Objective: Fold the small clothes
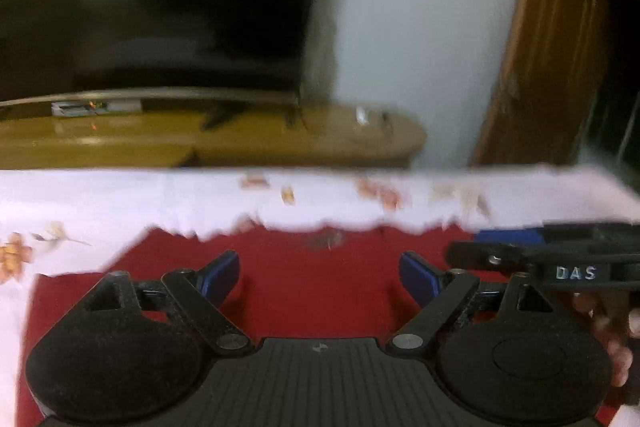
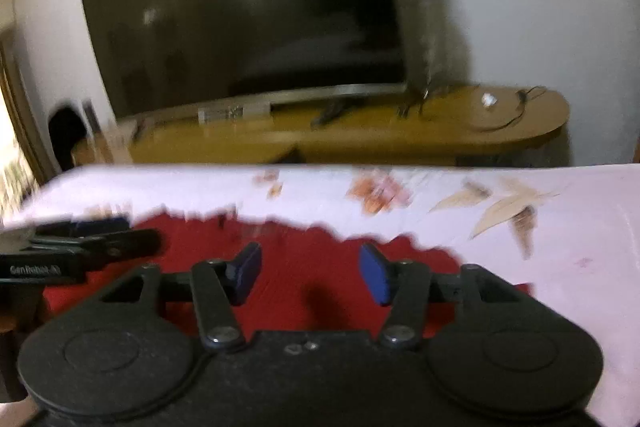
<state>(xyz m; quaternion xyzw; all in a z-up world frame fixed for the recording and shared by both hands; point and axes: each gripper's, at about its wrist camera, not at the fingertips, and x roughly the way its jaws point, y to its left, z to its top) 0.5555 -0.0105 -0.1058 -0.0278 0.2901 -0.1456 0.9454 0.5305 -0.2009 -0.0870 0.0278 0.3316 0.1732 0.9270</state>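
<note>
Presently both tongs stand apart with nothing between them: left gripper [image 1: 319, 277] wide, right gripper [image 2: 311, 273] narrower, its 2 blue pads [image 2: 374, 273] clear of cloth. Red garment [image 1: 312, 291] lies flat under both, on the white floral sheet [image 1: 120, 199], its far edge ragged in the blur. Grippers sit side by side, close. TV [image 2: 240, 7] and wooden stand [image 2: 440, 135] behind. Judgement: next fold wants each tong lowered onto a near corner, pinching 1 layer only, then lifted together and evenly.

item: red cloth [image 1: 304, 291] | state: spread flat, far edge ragged | place: on white floral sheet [image 1: 120, 199]
</note>
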